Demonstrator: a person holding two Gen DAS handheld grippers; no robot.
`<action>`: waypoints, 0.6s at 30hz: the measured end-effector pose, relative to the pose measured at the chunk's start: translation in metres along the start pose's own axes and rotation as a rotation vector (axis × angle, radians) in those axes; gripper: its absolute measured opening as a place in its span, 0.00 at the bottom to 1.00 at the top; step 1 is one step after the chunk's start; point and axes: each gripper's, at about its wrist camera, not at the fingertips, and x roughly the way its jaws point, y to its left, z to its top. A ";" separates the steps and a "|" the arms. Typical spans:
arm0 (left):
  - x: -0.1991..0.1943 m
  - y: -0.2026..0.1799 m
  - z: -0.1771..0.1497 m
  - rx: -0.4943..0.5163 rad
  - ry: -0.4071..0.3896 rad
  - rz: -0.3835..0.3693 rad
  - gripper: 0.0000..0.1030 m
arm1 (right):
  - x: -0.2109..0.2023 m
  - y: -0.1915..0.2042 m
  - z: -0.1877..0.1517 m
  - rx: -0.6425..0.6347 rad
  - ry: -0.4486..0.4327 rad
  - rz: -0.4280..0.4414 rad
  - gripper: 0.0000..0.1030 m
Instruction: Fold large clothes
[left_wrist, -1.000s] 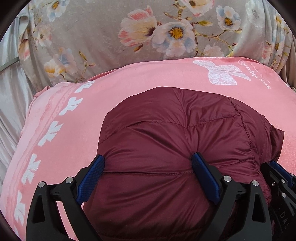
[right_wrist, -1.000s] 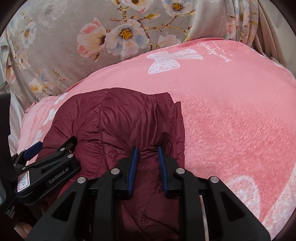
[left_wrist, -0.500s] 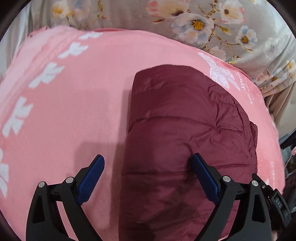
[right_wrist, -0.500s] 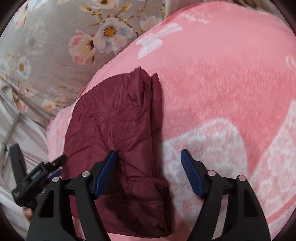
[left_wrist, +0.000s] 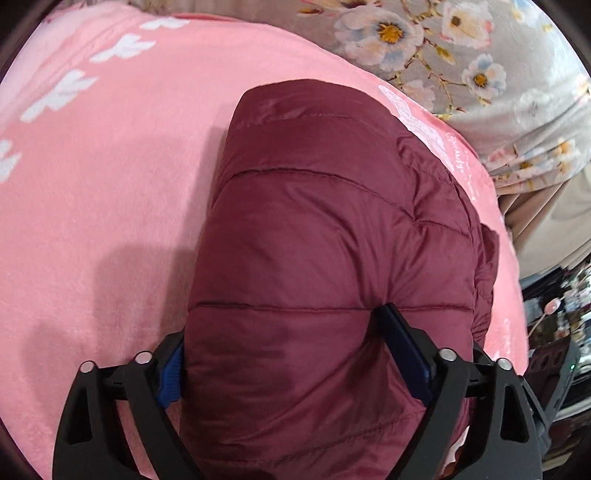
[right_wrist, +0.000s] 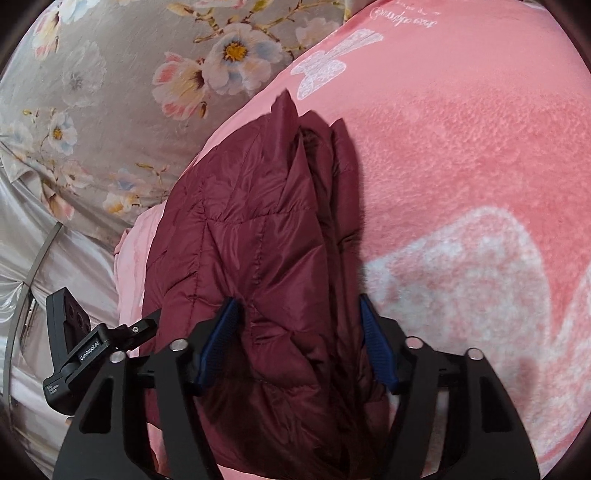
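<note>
A maroon quilted puffer jacket (left_wrist: 325, 236) lies folded into a thick bundle on a pink blanket (left_wrist: 92, 177). My left gripper (left_wrist: 291, 347) is open wide, its blue-padded jaws straddling the near end of the bundle, one on each side. In the right wrist view the jacket (right_wrist: 258, 243) shows its stacked folded edges on the right side. My right gripper (right_wrist: 299, 339) is open too, jaws straddling the near end of the bundle. The left gripper's body (right_wrist: 81, 354) shows at the lower left of that view.
The pink blanket (right_wrist: 461, 155) with white butterfly prints covers the bed. A grey floral sheet (left_wrist: 480, 59) lies beyond it, also in the right wrist view (right_wrist: 110, 92). Dark cluttered furniture (left_wrist: 561, 332) stands past the bed's right edge.
The right gripper, shut on the jacket a second ago, opened. Both grippers have since moved in so their open jaws now straddle the bundle's near end.
</note>
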 end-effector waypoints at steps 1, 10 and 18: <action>0.000 -0.002 0.001 0.015 -0.005 0.012 0.79 | 0.001 0.001 0.000 -0.003 0.006 0.005 0.48; -0.034 -0.026 0.008 0.158 -0.085 0.042 0.36 | -0.017 0.047 0.003 -0.182 -0.069 -0.106 0.14; -0.071 -0.042 0.031 0.253 -0.203 0.011 0.31 | -0.037 0.099 0.016 -0.314 -0.215 -0.136 0.13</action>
